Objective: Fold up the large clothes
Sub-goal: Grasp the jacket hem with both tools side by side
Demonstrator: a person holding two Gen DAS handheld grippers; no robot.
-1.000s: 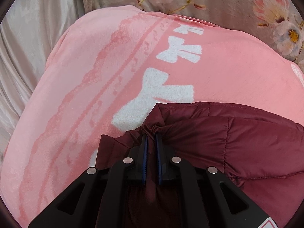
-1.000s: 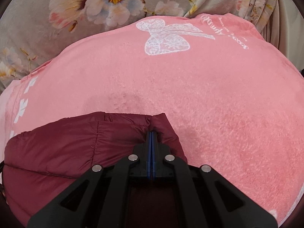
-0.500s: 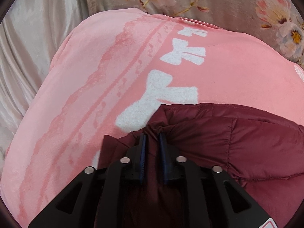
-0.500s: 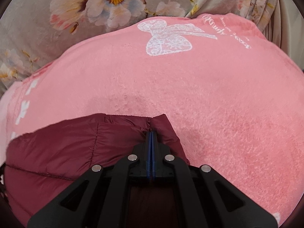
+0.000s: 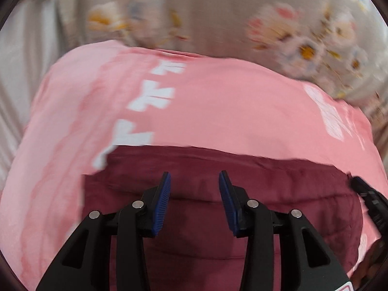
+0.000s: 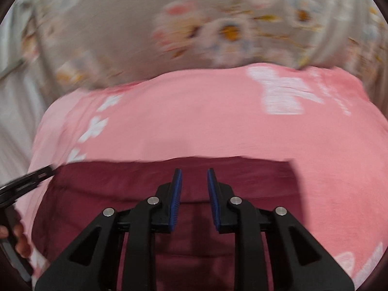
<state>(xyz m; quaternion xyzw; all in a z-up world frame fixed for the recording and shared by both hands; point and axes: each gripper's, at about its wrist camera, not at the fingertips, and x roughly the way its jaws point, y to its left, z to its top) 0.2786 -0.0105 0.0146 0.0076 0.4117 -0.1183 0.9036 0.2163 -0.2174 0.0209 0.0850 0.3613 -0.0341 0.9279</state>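
A: Both tools have let go and pulled back since a second ago. They were pinching the corners of the maroon padded jacket [image 5: 242, 194], and now the whole folded bundle shows beneath them.

B: The left tool [image 5: 194, 181] has just been opening, blue pads apart, nothing between them, jacket lying free below.

A: Same on the other side: the right tool [image 6: 194, 177] has just been opening, a narrower gap, released, fabric beneath and not pinched.

B: Where's the jacket?

A: Flat on the pink blanket [image 5: 218, 111], at six o'clock in both views, its far edge straight across.

B: White bows [image 5: 155, 99] run toward eleven o'clock in the left view.

A: Floral cloth [image 6: 194, 31] at twelve o'clock, blurred.

B: A hand [image 6: 20, 241] shows at eight o'clock in the right view.
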